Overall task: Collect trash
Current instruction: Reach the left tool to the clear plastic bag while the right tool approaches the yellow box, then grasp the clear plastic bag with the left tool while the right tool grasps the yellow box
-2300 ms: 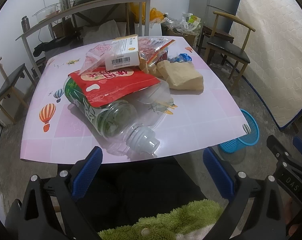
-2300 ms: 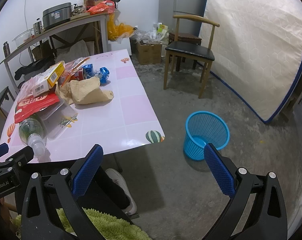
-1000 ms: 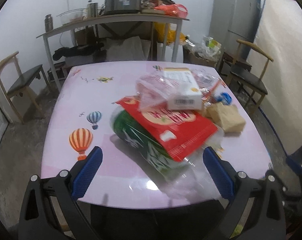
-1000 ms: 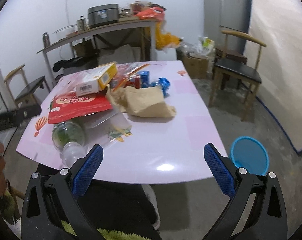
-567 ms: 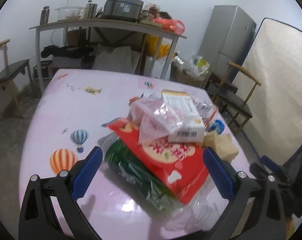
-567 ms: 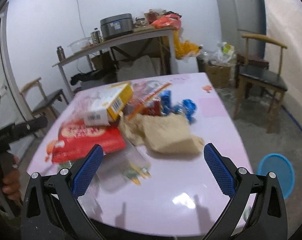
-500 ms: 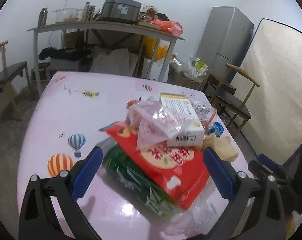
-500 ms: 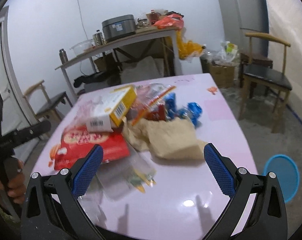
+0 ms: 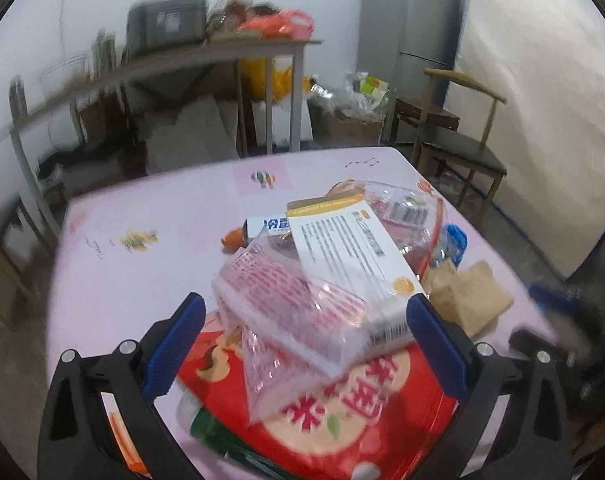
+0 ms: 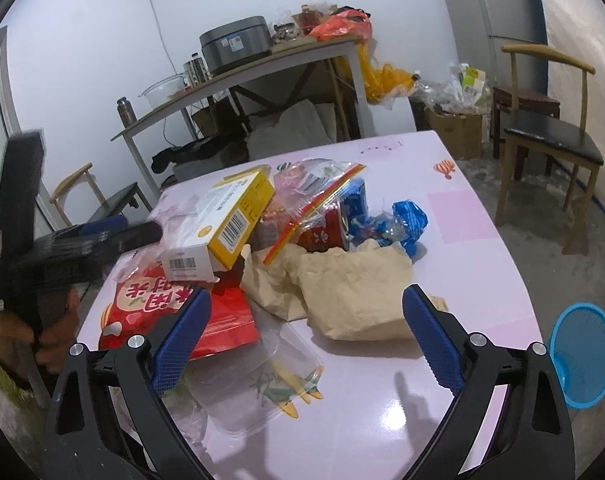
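Observation:
A heap of trash lies on the pink table (image 9: 150,280). A white and yellow box (image 9: 350,256) rests on a clear pink-printed bag (image 9: 286,304), over a red snack bag (image 9: 342,424). My left gripper (image 9: 306,344) is open, its fingers either side of that heap, empty. In the right wrist view the box (image 10: 226,220), red bag (image 10: 158,300), brown paper bag (image 10: 354,288), blue wrappers (image 10: 406,216) and a clear plastic container (image 10: 254,388) show. My right gripper (image 10: 306,344) is open and empty, just short of the paper bag. The left gripper (image 10: 74,244) shows blurred at left.
A blue mesh bin (image 10: 582,352) stands on the floor right of the table. A wooden chair (image 10: 550,136) stands beyond the far right corner. A grey side table (image 10: 262,68) with a cooker stands behind. Another chair (image 10: 98,196) is at left.
Both grippers have moved forward and closer to the trash heap. The left gripper now brackets the box and pink bag. Both stay open.

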